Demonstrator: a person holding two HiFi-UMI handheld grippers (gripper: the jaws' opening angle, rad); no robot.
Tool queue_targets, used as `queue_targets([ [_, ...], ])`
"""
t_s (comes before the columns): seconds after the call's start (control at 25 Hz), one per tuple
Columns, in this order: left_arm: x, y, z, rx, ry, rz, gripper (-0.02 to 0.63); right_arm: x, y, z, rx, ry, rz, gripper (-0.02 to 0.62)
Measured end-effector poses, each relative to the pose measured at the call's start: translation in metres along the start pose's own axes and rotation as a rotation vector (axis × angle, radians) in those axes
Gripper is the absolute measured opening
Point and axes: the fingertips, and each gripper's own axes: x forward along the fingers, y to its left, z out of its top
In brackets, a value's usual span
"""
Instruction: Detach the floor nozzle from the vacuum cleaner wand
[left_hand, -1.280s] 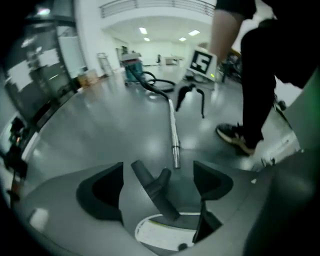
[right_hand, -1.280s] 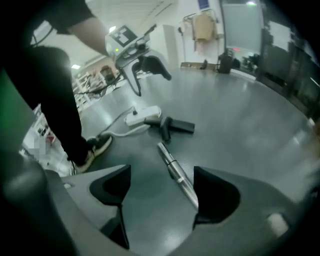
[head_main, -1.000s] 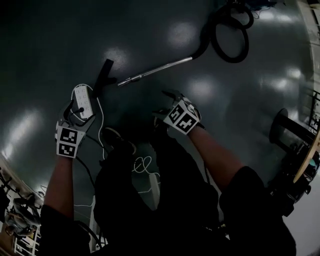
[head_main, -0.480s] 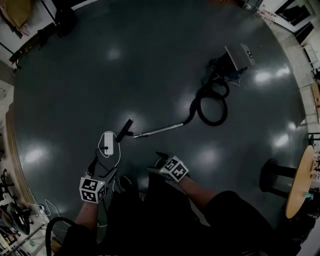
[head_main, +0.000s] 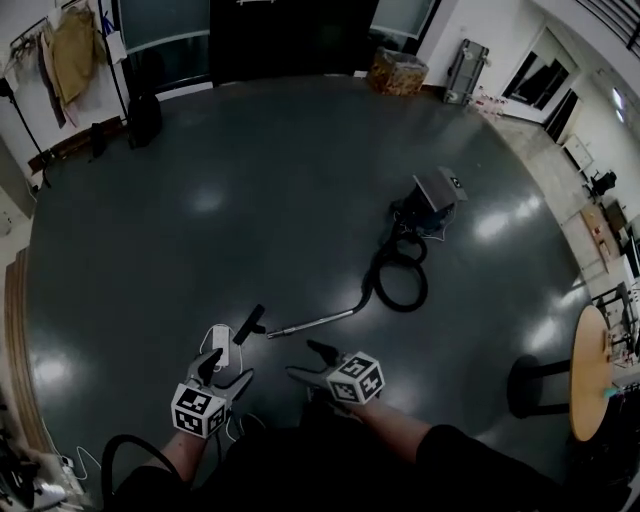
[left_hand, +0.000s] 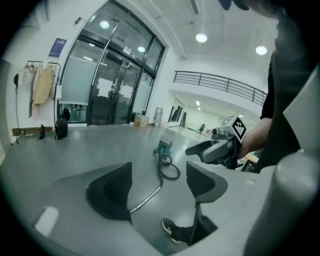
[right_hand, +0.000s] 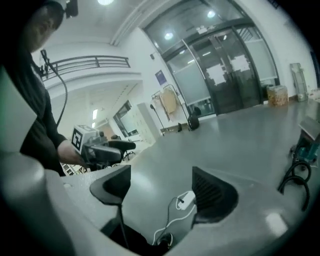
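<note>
**Head view** — the floor nozzle (head_main: 250, 324) is lying on the dark floor (head_main: 150, 250) at the near end of the wand (head_main: 315, 322), touching it or just beside it. Whether the joint is holding cannot be told. The hose (head_main: 400, 285) is looping back to the vacuum cleaner body (head_main: 432, 203). A white power strip (head_main: 220, 346) is lying just beside the nozzle. The left gripper (head_main: 226, 373) and the right gripper (head_main: 306, 361) are hovering close to the person, clear of both nozzle and wand.

**Left gripper view** — the jaws are standing apart, having just been closing a little, with nothing between them. Wand and hose are showing on the floor beyond, with a shoe (left_hand: 171, 231) below.

**Right gripper view** — the jaws are standing apart and empty. The power strip's cable (right_hand: 170, 222) is trailing across the floor beyond them.

**Hazard** — if the nozzle is not yet off, a reach down is risking a snag on that cable. A grip on the smooth wand is also likely to slip as the nozzle twists.
</note>
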Motion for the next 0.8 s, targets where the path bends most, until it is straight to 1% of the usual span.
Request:
queue_targets([
  [0.12,-0.025,-0.028,0.029,0.026,-0.104,-0.039,0.289,-0.02,0.041,0.034,-0.033,-0.105,0.063,0.374],
  [0.24,-0.048,-0.053,0.065,0.041,-0.228,-0.04,0.238,-0.037,0.073,0.063,-0.086,-0.18,0.13,0.37],
  [0.32,-0.062,-0.067,0.083,0.035,-0.294,-0.025,0.202,-0.043,0.092,0.078,-0.121,-0.215,0.182,0.358],
  [0.4,-0.072,-0.082,0.1,0.026,-0.343,-0.013,0.164,-0.054,0.11,0.092,-0.153,-0.246,0.245,0.312],
  [0.44,-0.073,-0.091,0.106,0.027,-0.36,-0.015,0.155,-0.063,0.118,0.098,-0.169,-0.264,0.277,0.298],
  [0.52,-0.071,-0.111,0.117,0.056,-0.386,-0.028,0.138,-0.087,0.129,0.108,-0.201,-0.302,0.328,0.272],
  [0.56,-0.07,-0.122,0.125,0.08,-0.403,-0.038,0.126,-0.101,0.132,0.112,-0.212,-0.322,0.345,0.242],
  [0.68,-0.067,-0.154,0.147,0.117,-0.46,-0.072,0.076,-0.134,0.135,0.117,-0.22,-0.38,0.374,0.146],
  [0.76,-0.064,-0.174,0.157,0.127,-0.483,-0.1,0.05,-0.146,0.133,0.116,-0.226,-0.402,0.376,0.117],
  [0.8,-0.061,-0.182,0.158,0.143,-0.476,-0.111,0.04,-0.15,0.131,0.116,-0.231,-0.412,0.373,0.102],
])
